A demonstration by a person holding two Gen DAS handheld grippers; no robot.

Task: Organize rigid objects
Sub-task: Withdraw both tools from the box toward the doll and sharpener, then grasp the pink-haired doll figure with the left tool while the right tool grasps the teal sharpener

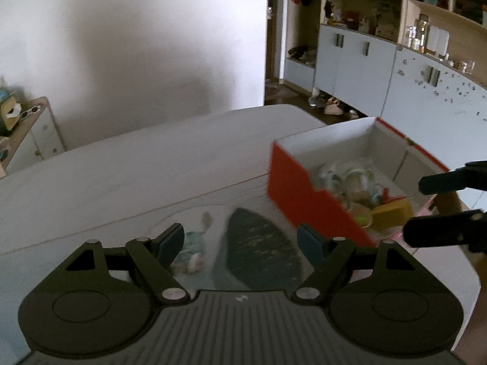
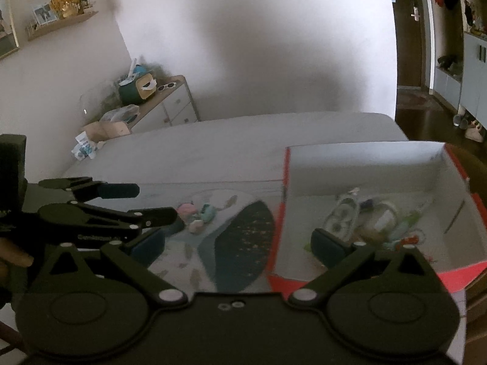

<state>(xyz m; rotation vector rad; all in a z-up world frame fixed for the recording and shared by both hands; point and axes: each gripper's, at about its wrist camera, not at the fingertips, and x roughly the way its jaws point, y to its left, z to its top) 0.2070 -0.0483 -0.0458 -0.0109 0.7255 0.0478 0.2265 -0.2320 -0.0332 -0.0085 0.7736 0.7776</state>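
Observation:
A red box with a white inside stands on the table's right side and holds several small items, among them a yellow block. Left of it, a few small pastel toys lie on a glass-covered mat with a dark leaf shape. My left gripper hovers open over the mat, nothing between its fingers. My right gripper is open and empty, its right finger over the box and its items. The right wrist view shows the left gripper beside the toys.
A low dresser with clutter stands by the wall beyond the table's far left corner. Tall cabinets and shelves line the right side, with a doorway beside them. The box sits near the table's right edge. A hand holds the left gripper.

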